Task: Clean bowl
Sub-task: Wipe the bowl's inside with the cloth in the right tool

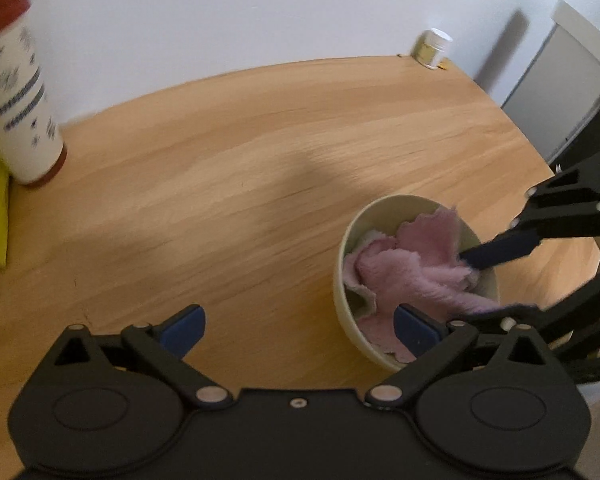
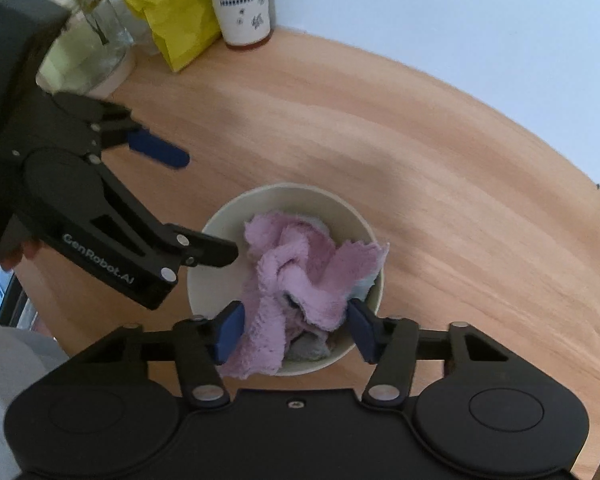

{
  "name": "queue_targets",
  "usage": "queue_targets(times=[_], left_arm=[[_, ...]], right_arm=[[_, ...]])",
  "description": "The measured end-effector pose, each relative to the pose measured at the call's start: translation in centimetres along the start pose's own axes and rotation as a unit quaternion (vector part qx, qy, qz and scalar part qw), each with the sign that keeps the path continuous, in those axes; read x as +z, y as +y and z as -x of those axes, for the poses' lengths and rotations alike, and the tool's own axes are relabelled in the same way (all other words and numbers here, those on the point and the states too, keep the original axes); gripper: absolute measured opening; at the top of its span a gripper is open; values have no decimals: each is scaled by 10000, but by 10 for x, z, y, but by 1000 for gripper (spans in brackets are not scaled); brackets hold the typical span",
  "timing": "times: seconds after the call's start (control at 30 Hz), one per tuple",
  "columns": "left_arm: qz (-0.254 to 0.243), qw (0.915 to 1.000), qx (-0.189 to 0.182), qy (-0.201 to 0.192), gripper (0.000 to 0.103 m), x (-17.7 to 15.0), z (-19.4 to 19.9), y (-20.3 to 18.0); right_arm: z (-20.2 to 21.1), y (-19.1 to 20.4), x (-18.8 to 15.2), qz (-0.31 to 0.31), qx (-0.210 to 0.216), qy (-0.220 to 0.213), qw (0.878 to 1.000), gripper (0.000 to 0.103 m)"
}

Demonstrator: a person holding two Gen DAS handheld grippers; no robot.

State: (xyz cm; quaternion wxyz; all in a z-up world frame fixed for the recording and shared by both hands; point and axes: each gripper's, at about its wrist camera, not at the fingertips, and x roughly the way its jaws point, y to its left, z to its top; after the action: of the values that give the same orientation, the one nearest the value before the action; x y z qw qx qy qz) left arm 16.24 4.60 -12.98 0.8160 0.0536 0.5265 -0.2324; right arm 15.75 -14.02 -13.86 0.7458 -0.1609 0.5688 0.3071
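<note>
On wooden table (image 2: 440,152), cream bowl (image 2: 220,220) beside white wall (image 2: 420,8)

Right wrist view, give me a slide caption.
Right gripper straddling a pink cloth bunched in a cream bowl on a wooden table.

Bare wooden table (image 2: 440,168) open across centre and right, tall cup (image 2: 244,4), yellow bag (image 2: 172,12), glass jar (image 2: 88,40) crowding upper left, bowl (image 2: 220,224) filled by pink cloth (image 2: 300,268).
</note>
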Motion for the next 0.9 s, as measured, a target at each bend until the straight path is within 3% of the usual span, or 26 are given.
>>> queue_targets(times=[0.03, 0.1, 0.23, 0.4, 0.47, 0.57, 0.63, 0.8, 0.9], left_arm=[[-35, 10000, -38, -14, 102, 0, 1, -1], [-243, 9994, -229, -43, 99, 2, 4, -3], [-311, 9995, -24, 19, 78, 7, 2, -4], [-244, 9988, -362, 237, 64, 8, 0, 0], [-259, 9982, -454, 306, 50, 8, 0, 1], [-250, 9976, -541, 364, 36, 7, 0, 2], [-254, 9971, -610, 372, 31, 7, 0, 2], [-270, 9959, -742, 433, 30, 2, 0, 2], [-292, 9950, -831, 478, 20, 0, 0, 3]], right_arm=[[-2, 2, 0, 64, -40, 38, 10000, 34], [-6, 6, 1, 177, -69, 99, 9998, 28], [-13, 6, 6, 170, -49, 193, 9997, 22], [-16, 4, 6, 109, 5, 214, 9997, 17], [-12, 1, 7, -2, 73, 161, 9998, 15], [-3, -2, 10, -98, 116, 36, 9999, 13], [5, -5, 12, -164, 113, -55, 9998, 13], [19, -17, 23, -495, 351, -393, 9974, 12], [21, -22, 30, -694, 541, -558, 9946, 12]])
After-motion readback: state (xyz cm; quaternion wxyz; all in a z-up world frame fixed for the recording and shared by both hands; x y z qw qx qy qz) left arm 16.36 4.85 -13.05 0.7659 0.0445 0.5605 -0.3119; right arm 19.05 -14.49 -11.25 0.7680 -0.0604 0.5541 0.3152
